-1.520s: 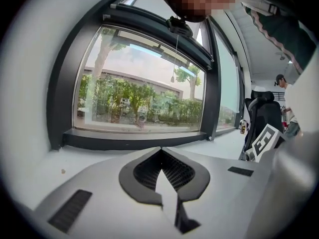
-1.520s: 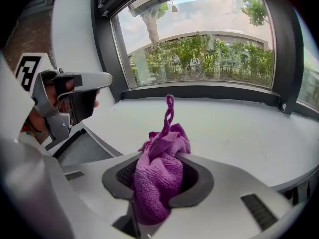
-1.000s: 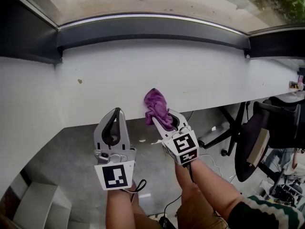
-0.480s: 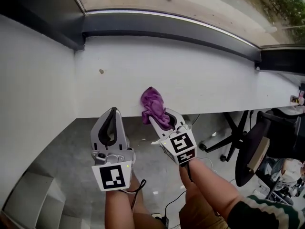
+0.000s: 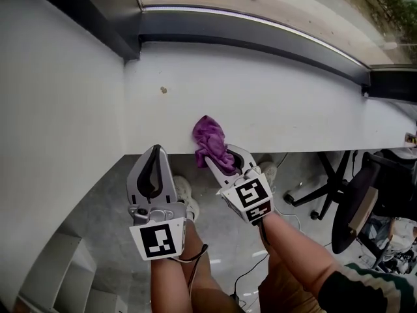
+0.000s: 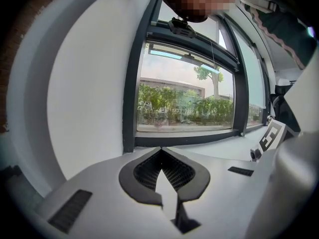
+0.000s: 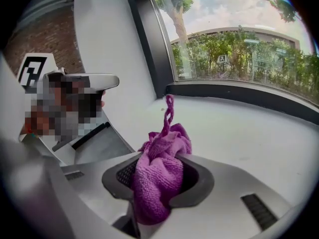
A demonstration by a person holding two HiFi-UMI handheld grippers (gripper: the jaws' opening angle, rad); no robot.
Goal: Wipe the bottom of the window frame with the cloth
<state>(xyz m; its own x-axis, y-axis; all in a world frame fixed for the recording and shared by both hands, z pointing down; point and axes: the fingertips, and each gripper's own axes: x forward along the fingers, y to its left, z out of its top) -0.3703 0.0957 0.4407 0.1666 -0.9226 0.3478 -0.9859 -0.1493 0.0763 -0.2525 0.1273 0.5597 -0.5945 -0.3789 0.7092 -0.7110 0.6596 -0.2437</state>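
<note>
The purple cloth [image 5: 210,139] is bunched between the jaws of my right gripper [image 5: 224,159], and its free end lies on the white sill [image 5: 280,103] near the front edge. In the right gripper view the cloth [image 7: 160,169] fills the jaws of the right gripper [image 7: 160,157], with a twisted strand sticking up. The dark bottom bar of the window frame [image 5: 260,34] runs along the far side of the sill, well beyond the cloth. My left gripper [image 5: 155,152] hovers off the sill's front edge, shut and holding nothing. The left gripper [image 6: 161,151] faces the frame's bottom bar [image 6: 189,139].
A small brown speck [image 5: 163,90] sits on the sill left of the cloth. The frame's dark upright [image 5: 98,12] meets the white wall at the left. Below are grey floor, pale steps [image 5: 65,272] at lower left and an office chair [image 5: 361,204] at right.
The view has shifted left along the sill, so the frame's left corner and the speck now sit further right. Both grippers keep their pose, and the cloth stays held.
</note>
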